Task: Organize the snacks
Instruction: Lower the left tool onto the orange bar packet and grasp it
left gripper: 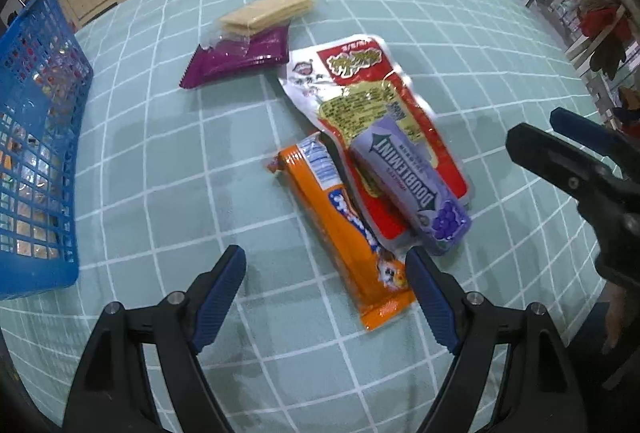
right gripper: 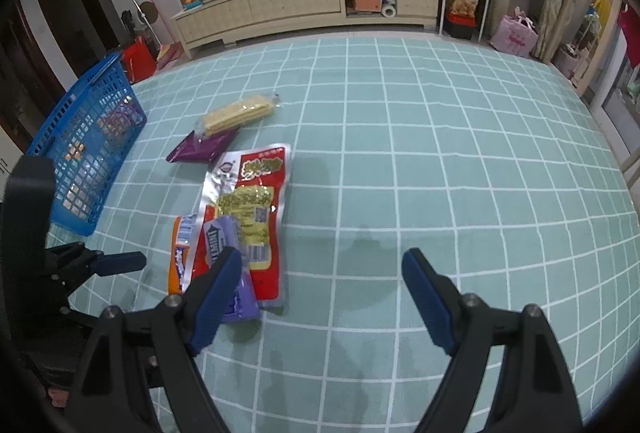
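Several snack packs lie on the teal checked tablecloth point(left gripper: 168, 161). An orange pack point(left gripper: 344, 233) lies beside a red-and-silver pouch point(left gripper: 360, 85), and a purple Doublemint gum pack point(left gripper: 412, 189) rests on that pouch. Farther back, a clear pack of wafers point(left gripper: 268, 13) sits on a purple pouch point(left gripper: 240, 59). My left gripper point(left gripper: 326, 269) hangs open just above the near end of the orange pack, holding nothing. My right gripper point(right gripper: 322, 271) is open over bare cloth right of the pile point(right gripper: 248, 209), its left finger over the gum pack point(right gripper: 224, 233).
A blue mesh basket point(left gripper: 40, 137) with snacks inside stands at the table's left edge point(right gripper: 88, 137). The right gripper's black body point(left gripper: 580, 169) shows at the right of the left wrist view. A cream cabinet point(right gripper: 304, 5) and shelves stand beyond the table.
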A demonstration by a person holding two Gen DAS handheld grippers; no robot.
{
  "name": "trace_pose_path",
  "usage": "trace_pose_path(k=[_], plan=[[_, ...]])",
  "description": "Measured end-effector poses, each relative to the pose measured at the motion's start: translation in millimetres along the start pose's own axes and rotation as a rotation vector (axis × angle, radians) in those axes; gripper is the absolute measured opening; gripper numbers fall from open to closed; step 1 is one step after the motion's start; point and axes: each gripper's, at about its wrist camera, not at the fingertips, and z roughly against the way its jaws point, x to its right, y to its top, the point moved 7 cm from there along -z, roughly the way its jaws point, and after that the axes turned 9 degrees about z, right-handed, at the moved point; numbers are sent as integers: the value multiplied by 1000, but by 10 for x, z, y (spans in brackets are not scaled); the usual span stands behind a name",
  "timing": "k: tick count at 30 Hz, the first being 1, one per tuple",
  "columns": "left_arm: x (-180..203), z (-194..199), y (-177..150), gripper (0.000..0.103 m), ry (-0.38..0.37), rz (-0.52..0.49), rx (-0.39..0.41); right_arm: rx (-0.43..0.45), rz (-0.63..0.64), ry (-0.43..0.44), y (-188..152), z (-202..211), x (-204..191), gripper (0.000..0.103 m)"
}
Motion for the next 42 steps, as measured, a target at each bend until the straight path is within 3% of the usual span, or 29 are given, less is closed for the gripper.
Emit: trace_pose_path(k=[13, 21, 24, 33, 39, 42], plan=[[-345, -42, 32, 81, 36, 10, 16, -11, 5, 0, 2, -30, -56, 86], [-287, 4, 8, 81, 79, -67, 17, -18, 4, 2, -7, -42, -53, 86], [-342, 47, 23, 81, 101, -52, 26, -20, 4, 5, -3, -53, -64, 86], [-509, -13, 233, 80, 57, 0, 31, -31, 11, 4, -19, -86, -89, 86], [-408, -143, 391, 53, 49, -28, 14, -36, 12, 1, -29, -101, -93, 86], [-341, -154, 367, 33, 63, -57, 24, -34, 11, 1, -31, -95, -92, 86]])
